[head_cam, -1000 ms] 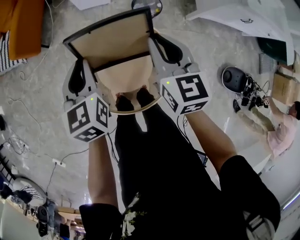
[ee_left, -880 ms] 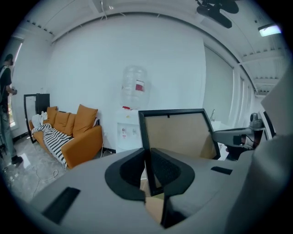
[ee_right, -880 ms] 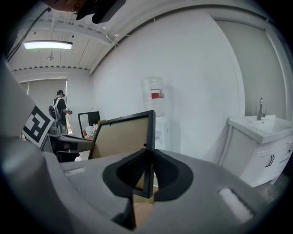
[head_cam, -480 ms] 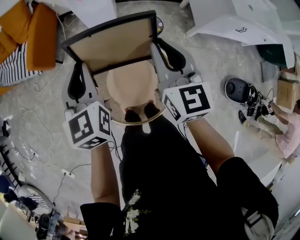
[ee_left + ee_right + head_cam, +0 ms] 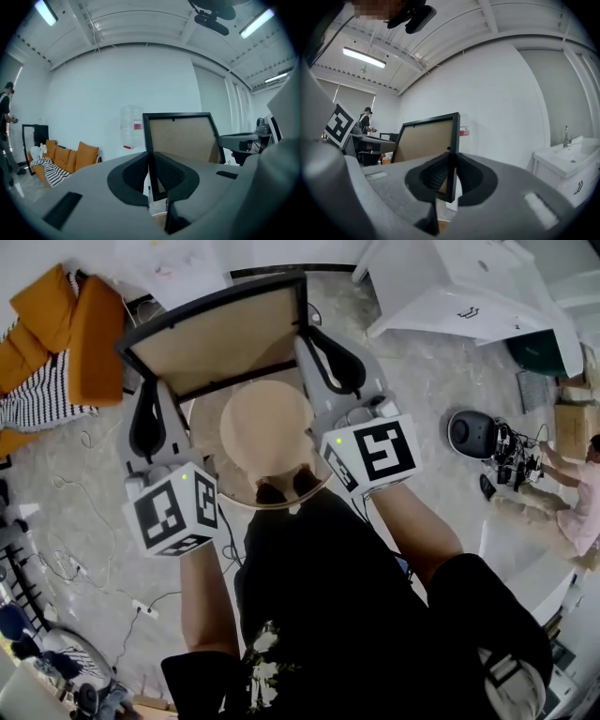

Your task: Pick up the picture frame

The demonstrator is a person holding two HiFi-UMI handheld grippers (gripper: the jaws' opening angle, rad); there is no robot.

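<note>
Between our two grippers hangs one picture frame, black-edged, its tan backing board turned toward us, held up off the floor with nothing touching it from below. Our left gripper has both fingers pressed onto the frame's left edge. Our right gripper has both fingers pressed onto the right edge, so there are two grips, one on each side. Seen along the left gripper, the black edge of the frame runs straight down between the two dark pads, which sit tight against it. Seen along the right gripper, the frame is pinched the same way, its border squeezed between that pair of pads. Each gripper carries one marker cube, two in all: the left cube and the right cube.

Beneath the frame we see one round pale wooden top. On the floor to our left lie two orange cushions and one striped cloth. To our right stand one white sink unit and one round black device, and one person sits at the far right edge.
</note>
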